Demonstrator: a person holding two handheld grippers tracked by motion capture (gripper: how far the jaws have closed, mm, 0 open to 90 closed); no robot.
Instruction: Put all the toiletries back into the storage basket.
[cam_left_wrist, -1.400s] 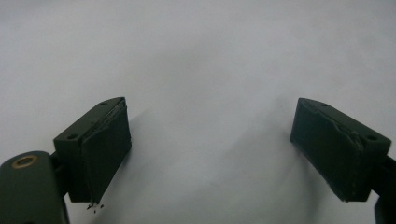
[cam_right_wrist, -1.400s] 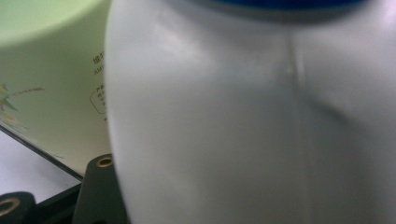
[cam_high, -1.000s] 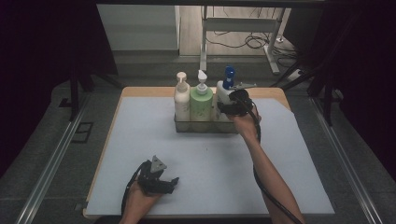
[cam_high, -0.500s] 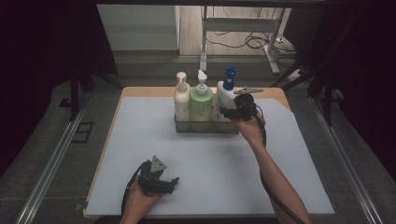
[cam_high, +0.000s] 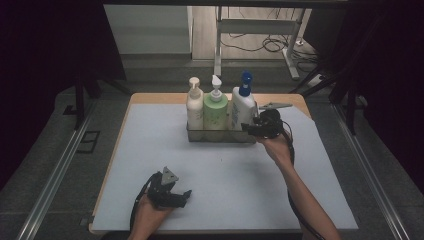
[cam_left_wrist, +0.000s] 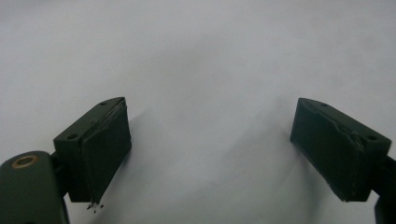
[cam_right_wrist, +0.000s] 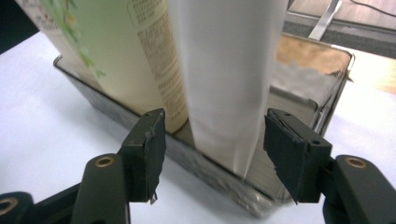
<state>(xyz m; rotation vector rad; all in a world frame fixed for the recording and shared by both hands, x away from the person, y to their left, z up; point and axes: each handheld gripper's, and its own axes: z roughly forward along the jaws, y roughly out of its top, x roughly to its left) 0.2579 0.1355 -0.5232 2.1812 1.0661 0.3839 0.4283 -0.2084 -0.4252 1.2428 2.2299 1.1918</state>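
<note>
Three pump bottles stand in a metal tray (cam_high: 220, 137) at the back of the table: a cream one (cam_high: 194, 107), a green one (cam_high: 216, 111) and a white one with a blue pump (cam_high: 243, 106). My right gripper (cam_high: 247, 127) is at the tray's right end and points left at the white bottle. In the right gripper view its jaws (cam_right_wrist: 215, 151) flank the white bottle (cam_right_wrist: 224, 70) just outside the tray wall (cam_right_wrist: 219, 179). They have just been closing, and the pads stand apart from the bottle. My left gripper (cam_high: 185, 196) rests open near the front edge, with only the white mat between its jaws (cam_left_wrist: 210, 140).
A pale mat (cam_high: 150, 150) covers the wooden table (cam_high: 150, 98). The green bottle (cam_right_wrist: 126, 51) stands close on the white bottle's left in the right gripper view. Metal rails (cam_high: 55, 175) run along both sides of the table, with a stand and cables on the floor behind it.
My right gripper has moved toward the near side and slightly right along the tray's right end, to beside the white bottle's lower part. The left hand has kept still.
</note>
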